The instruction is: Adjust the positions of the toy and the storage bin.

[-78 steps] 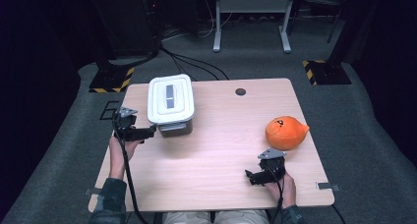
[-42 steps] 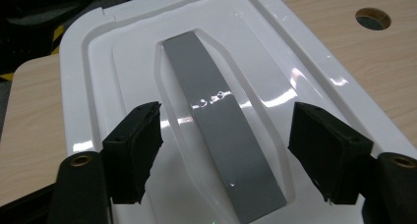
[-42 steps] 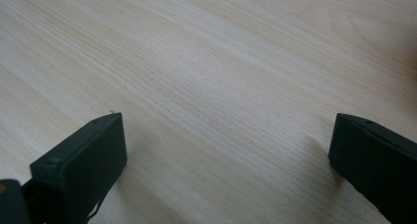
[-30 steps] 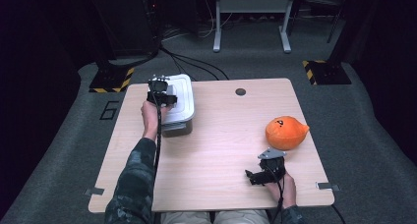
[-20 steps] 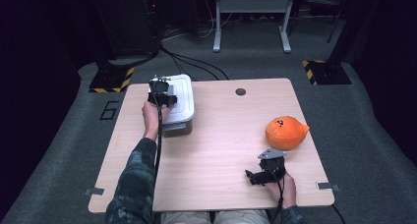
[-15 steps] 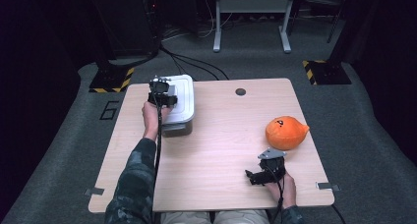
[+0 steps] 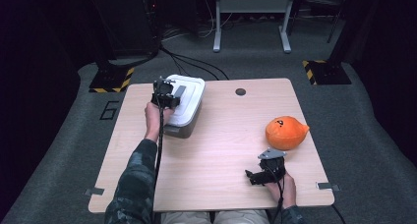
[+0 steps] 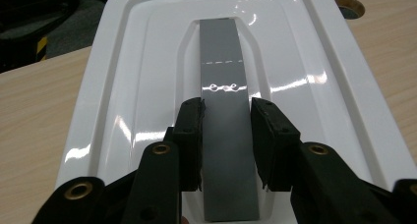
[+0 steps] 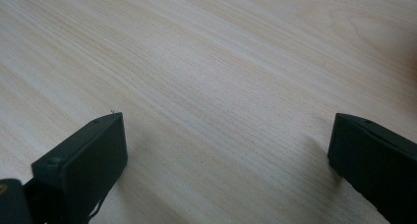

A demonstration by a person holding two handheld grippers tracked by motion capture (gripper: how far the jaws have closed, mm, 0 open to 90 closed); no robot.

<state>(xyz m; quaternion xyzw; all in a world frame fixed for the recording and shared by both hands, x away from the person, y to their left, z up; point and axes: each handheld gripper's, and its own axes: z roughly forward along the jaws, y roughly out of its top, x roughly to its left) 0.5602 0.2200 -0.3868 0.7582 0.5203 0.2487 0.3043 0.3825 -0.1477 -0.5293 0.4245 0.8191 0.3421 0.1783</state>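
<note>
A grey box with a white lid (image 7: 189,98) stands at the table's far left. My left gripper (image 7: 164,94) is on top of it, pointing along the lid (image 8: 147,86). In the left gripper view its jaws have just been closing, and the left gripper (image 8: 227,111) now has its pads pressed on both sides of the lid's raised grey handle strip (image 8: 223,62). My right gripper (image 7: 253,176) rests near the table's front right edge. In the right gripper view it (image 9: 226,150) stands open over bare wood, nothing between the jaws.
An orange plush toy (image 7: 285,132) lies on the wooden table (image 7: 221,150) just beyond the right gripper. A round cable hole (image 7: 240,92) sits near the far edge. Stands and cables are on the floor behind.
The left hand has gone from the table's left edge up onto the box lid and has stayed there for the last second. The right hand has not moved.
</note>
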